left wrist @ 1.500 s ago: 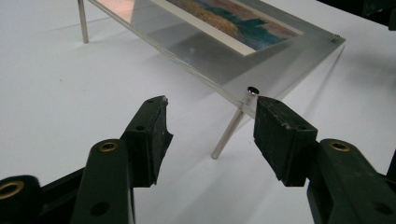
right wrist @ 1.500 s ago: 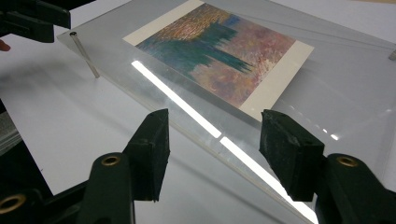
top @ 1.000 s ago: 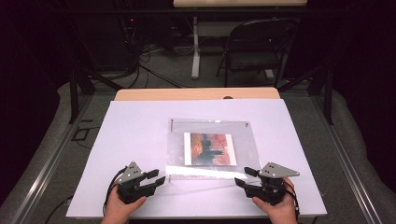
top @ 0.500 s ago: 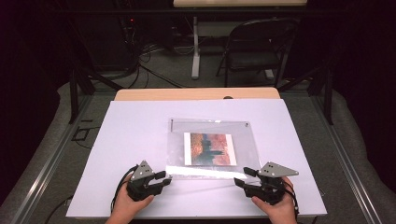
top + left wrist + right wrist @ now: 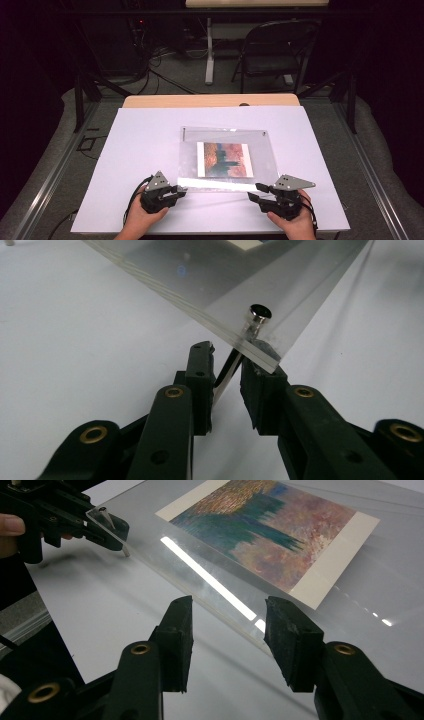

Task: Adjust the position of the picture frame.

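The left gripper (image 5: 227, 372) has been closing its jaws on the clear acrylic picture frame's (image 5: 227, 157) near-left corner (not yet pinched); the right gripper (image 5: 229, 630) straddles the near edge, half open.

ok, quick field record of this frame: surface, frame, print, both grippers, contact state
surface: white table top
frame: clear acrylic frame, lying on the table, near-left corner raised off it
print: painted landscape print inside the frame
standoff: metal pin at the frame's near-left corner
left gripper: jaws have just been closing at that corner; one jaw touches the edge, full clamp cannot be told
right gripper: jaws apart, have just been closing, astride the frame's near edge, no contact
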A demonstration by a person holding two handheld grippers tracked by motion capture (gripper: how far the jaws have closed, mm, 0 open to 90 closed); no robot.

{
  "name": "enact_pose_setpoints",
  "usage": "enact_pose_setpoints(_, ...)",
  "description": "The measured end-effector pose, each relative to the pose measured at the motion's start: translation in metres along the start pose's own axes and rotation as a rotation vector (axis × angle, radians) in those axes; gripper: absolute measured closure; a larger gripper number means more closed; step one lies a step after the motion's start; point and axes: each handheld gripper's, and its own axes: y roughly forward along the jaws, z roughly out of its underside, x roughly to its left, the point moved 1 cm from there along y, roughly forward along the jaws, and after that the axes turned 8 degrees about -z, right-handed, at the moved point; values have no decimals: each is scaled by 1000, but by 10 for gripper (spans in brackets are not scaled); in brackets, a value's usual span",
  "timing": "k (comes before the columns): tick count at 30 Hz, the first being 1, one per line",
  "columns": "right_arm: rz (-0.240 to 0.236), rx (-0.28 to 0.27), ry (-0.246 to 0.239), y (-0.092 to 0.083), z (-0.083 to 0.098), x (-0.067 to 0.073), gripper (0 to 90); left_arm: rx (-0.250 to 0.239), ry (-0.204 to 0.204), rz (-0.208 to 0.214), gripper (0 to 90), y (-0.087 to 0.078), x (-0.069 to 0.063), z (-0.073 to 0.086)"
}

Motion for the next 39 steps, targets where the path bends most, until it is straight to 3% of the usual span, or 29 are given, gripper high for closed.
enact_pose_setpoints(14,-41,62,28,14,1,8,664,10,10,-6,798,8,0,-1)
enact_pose_setpoints(26,-51,149,58,25,4,7,900,-4,-16,17,805,3,1,-5)
enact_pose_setpoints(35,-55,191,138,28,5,0,900,-18,-10,53,808,-1,-4,-7)
enact_pose_setpoints(39,-57,203,217,32,2,-8,900,-19,8,69,812,-2,-10,-8)
